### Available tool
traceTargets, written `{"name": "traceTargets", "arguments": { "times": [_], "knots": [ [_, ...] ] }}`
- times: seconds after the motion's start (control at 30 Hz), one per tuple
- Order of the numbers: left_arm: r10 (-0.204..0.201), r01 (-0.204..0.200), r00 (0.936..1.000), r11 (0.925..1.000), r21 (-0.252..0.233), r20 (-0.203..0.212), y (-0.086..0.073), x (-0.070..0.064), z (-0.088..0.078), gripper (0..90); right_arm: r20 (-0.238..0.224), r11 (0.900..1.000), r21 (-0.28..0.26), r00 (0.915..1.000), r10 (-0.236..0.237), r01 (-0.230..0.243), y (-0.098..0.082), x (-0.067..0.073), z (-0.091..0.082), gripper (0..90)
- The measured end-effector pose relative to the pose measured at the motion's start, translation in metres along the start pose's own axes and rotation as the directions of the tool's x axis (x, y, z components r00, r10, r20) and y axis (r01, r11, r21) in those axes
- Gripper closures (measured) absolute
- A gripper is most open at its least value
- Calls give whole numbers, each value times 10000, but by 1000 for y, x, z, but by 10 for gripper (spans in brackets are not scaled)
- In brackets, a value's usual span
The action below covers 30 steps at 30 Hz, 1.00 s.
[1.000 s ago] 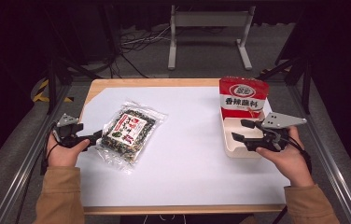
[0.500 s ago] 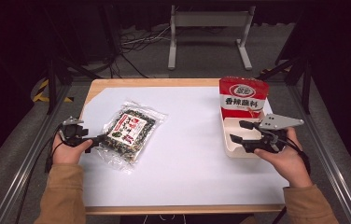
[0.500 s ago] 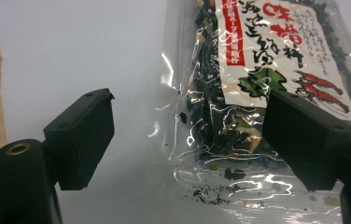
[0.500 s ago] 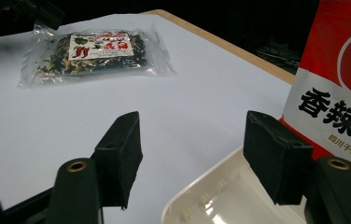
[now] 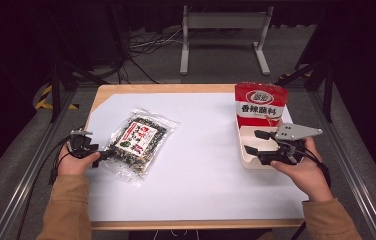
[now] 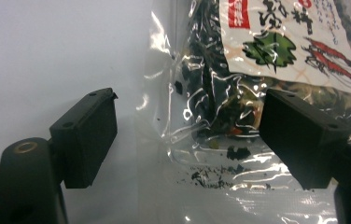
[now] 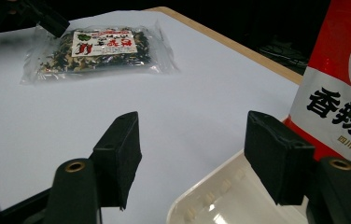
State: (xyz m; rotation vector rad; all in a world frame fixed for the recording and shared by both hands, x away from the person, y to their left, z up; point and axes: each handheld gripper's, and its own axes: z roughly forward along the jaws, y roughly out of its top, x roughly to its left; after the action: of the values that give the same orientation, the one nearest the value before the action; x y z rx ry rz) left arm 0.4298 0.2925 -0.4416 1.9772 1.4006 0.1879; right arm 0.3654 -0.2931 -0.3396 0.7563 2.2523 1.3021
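Clear snack bag (image 6: pixel 276 70) between left gripper's (image 6: pixel 187 140) wide jaws, right gripper (image 7: pixel 192 154) wide over white tray (image 7: pixel 229 205)

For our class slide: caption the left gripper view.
Open left gripper straddling the near edge of a clear seaweed snack bag on the white table.

left hand (image 5: pixel 76 161) grips left gripper (image 5: pixel 110 153), low at table's left, jaws spread wide | right hand (image 5: pixel 303 167) holds right gripper (image 5: pixel 253 142) raised at right, jaws parted | both forearms enter from bottom, tan sleeves

Red pouch (image 7: pixel 346 79) cut off rightward
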Motion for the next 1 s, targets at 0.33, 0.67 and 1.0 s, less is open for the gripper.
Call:
{"name": "traceTargets", "arguments": {
  "times": [0.33,0.67,1.0],
  "knots": [
    [-15,13,10000,9997,254,56,-1,-2,1,328,41,9999,109,10000,-22,22,-2,-1,2,351],
    [164,-164,9999,9999,-27,-44,-6,-9,2,544,-4,10000,61,10000,-75,75,-1,1,4,350],
    [484,-488,9981,9987,-109,-371,-6,-15,-2,839,-35,9999,25,9999,-118,118,0,1,5,350]
  ]
}}
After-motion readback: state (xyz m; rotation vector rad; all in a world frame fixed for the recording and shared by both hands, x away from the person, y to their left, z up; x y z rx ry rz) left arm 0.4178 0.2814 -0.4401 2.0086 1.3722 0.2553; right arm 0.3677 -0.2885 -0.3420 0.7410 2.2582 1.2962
